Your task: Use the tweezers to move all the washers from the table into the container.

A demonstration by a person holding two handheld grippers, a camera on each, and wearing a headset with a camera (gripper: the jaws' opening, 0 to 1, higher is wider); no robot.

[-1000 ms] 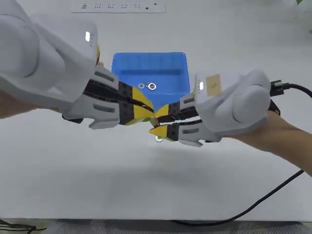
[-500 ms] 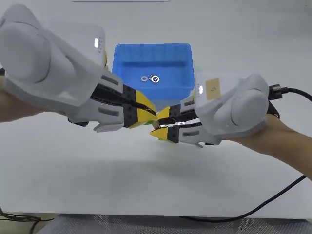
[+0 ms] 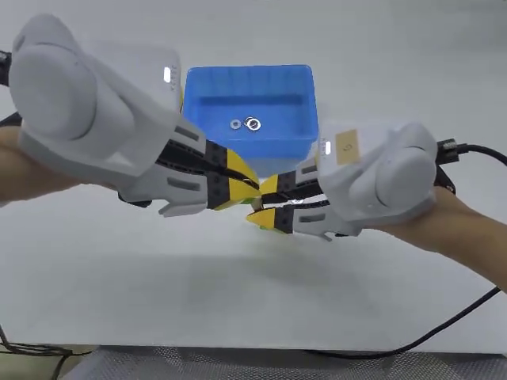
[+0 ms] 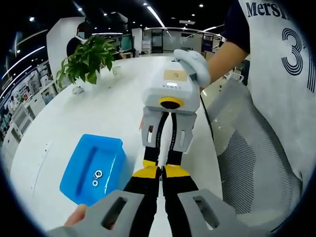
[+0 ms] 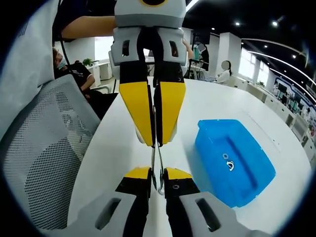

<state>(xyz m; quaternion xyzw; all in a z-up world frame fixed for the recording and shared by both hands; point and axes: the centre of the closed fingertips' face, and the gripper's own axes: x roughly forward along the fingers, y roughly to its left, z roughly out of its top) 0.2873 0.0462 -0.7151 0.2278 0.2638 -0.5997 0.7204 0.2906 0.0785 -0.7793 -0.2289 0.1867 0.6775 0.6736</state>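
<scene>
The blue container (image 3: 198, 91) stands on the white table behind both grippers, with two washers (image 3: 253, 124) lying in it. My left gripper (image 3: 249, 187) and right gripper (image 3: 258, 209) meet tip to tip in front of it. In the right gripper view the thin metal tweezers (image 5: 154, 153) run from the left gripper's shut yellow jaws down between the right gripper's (image 5: 157, 174) jaws, which close on them. Whether the tweezer tip holds a washer, I cannot tell. In the left gripper view my left gripper (image 4: 161, 173) faces the right one, with the container (image 4: 79, 163) at lower left.
The white table (image 3: 238, 293) spreads wide around the container. A black cable (image 3: 467, 305) trails from the right gripper over the table's near right edge. A mesh chair (image 5: 44, 163) stands beside the table. A potted plant (image 4: 86, 61) sits at the far end.
The head camera has shifted. Both grippers stay tip to tip. A washer on the table under the right gripper's tips one second ago has gone from sight.
</scene>
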